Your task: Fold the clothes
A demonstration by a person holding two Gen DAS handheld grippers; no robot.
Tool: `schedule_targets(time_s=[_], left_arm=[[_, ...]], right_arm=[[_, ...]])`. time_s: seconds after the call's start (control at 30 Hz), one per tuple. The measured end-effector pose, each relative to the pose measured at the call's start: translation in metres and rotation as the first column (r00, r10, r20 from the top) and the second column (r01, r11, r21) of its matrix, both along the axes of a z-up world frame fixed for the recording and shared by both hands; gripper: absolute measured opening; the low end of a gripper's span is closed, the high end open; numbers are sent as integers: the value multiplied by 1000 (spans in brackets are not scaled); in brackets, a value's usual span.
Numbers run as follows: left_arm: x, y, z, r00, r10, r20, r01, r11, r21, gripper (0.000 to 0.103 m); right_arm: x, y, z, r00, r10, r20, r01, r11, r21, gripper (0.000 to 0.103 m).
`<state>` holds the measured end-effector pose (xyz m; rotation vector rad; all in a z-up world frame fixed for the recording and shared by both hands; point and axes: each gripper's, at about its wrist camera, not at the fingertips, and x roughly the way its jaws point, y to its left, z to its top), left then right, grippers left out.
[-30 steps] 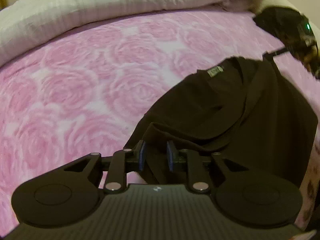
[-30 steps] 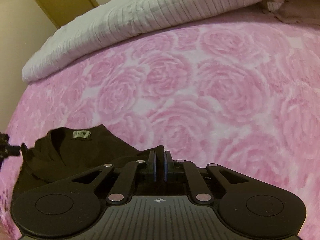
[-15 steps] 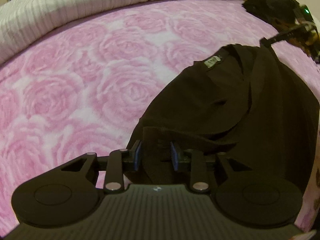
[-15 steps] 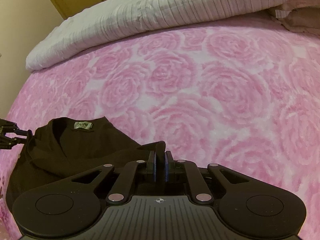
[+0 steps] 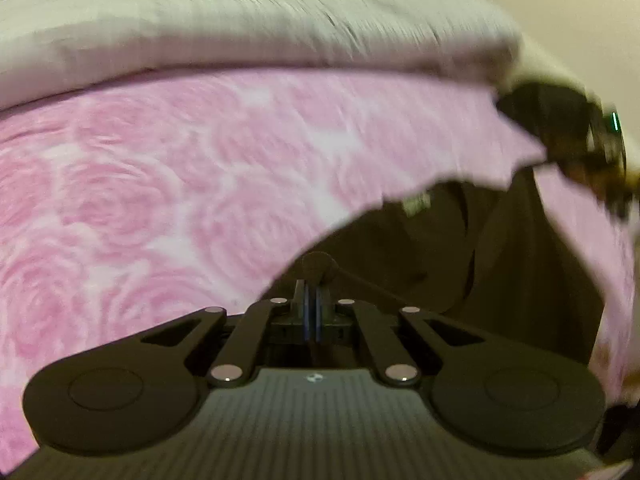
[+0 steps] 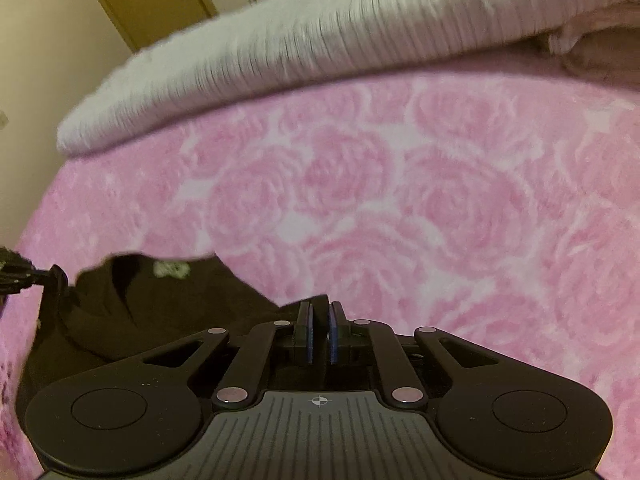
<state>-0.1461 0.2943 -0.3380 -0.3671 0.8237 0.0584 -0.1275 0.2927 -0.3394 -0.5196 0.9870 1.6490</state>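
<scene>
Left hand-held gripper (image 5: 311, 300) — pads pressed together on an edge of the dark garment (image 5: 500, 264). Right hand-held gripper (image 6: 320, 320) pinches another edge of the same cloth, apparently near the shoulder; motion blur limits detail. The garment lies on the pink rose-patterned bed (image 6: 400, 200), below a white quilt (image 6: 340, 28).

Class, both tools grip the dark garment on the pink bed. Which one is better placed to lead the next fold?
Probably neither alone: left tool and right tool each pinch an edge of the dark garment, so both should likely move together.
</scene>
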Motion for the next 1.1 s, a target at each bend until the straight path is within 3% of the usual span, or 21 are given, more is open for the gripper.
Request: schedule_targets(time_s=[0.1,0.2,0.27,0.37,0.57,0.67,0.73,0.77,0.8,0.97,1.1], left_arm=[[-10,15,3,993,109,40,-106,993,-58,0],[-7,24,-1,987,155,46,-152,987,-56,0],[2,25,-9,989,151,5,-150,988,-37,0],[10,22,-24,990,124,-73,-127,991,-39,1],[5,33,-37,978,190,-90,-201,969,-142,1],[5,36,-39,975,201,-96,-214,965,-154,2],[4,34,-39,978,193,-85,-204,966,-160,1],[3,32,-37,979,192,-69,-201,968,-152,1],[2,30,-33,981,186,-47,-191,971,-145,1],[-9,17,-1,983,168,72,-159,980,-119,0],[-19,21,14,965,225,132,-211,971,-112,0]], right_arm=[[6,-3,17,998,-55,12,54,996,67,0],[19,5,24,989,-146,-8,146,984,97,0],[25,15,20,986,-163,-20,164,984,67,0],[32,21,5,975,-185,-121,183,983,-24,1],[27,17,-19,974,-162,-158,144,982,-121,47],[24,22,-26,976,-144,-164,123,984,-131,49],[21,23,-30,975,-123,-183,98,985,-140,48],[18,22,-30,979,-100,-177,77,989,-130,40],[15,21,-29,982,-79,-171,59,991,-120,7],[11,7,-3,985,-57,-161,58,998,0,5],[11,0,17,986,-71,-148,84,993,85,5]])
